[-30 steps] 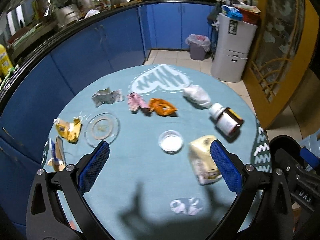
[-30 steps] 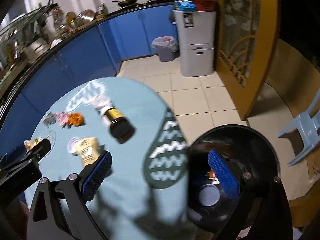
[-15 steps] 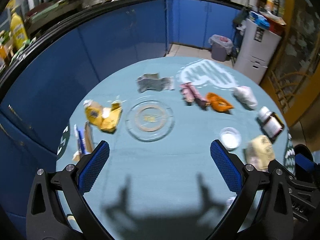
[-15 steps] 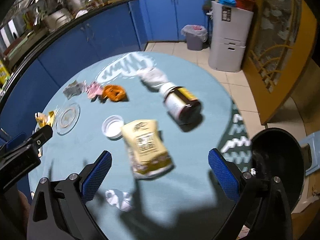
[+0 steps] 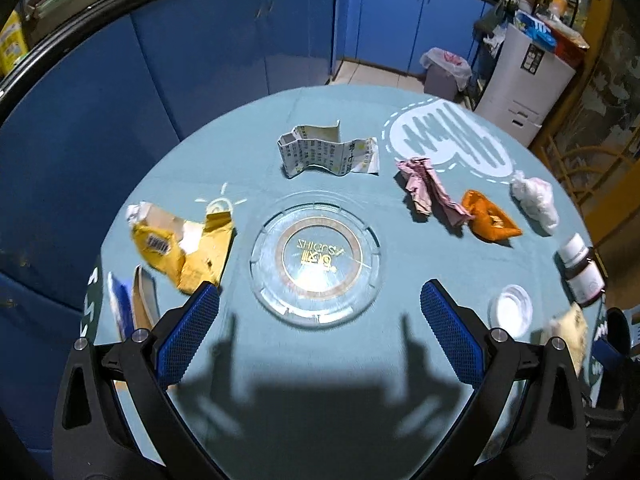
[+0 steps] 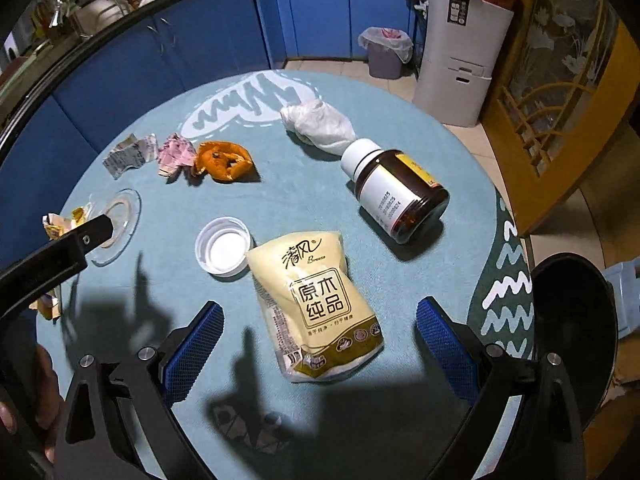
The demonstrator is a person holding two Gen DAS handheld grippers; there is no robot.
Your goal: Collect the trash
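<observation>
We hover both hand-held grippers, left (image 5: 318,314) and right (image 6: 318,328), spread and empty; tissue pack (image 6: 316,304), wrappers beyond it uncollected.

A matt blue cloth (image 6: 280,200) covers the round table. Clear glass dish (image 5: 316,258) gleams at centre; at three o'clock, a glossy brown plastic bottle (image 6: 396,196) beside crumpled paper (image 5: 326,152).

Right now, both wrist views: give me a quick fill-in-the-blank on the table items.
1. The brown bottle lies on its ____.
2. The white cap sits just left of the ____ pouch.
3. The right hand-held gripper is ____, its jaws straddling the pouch.
4. The pink wrapper touches the ____ peel.

Missing: side; yellow; open; orange
</observation>
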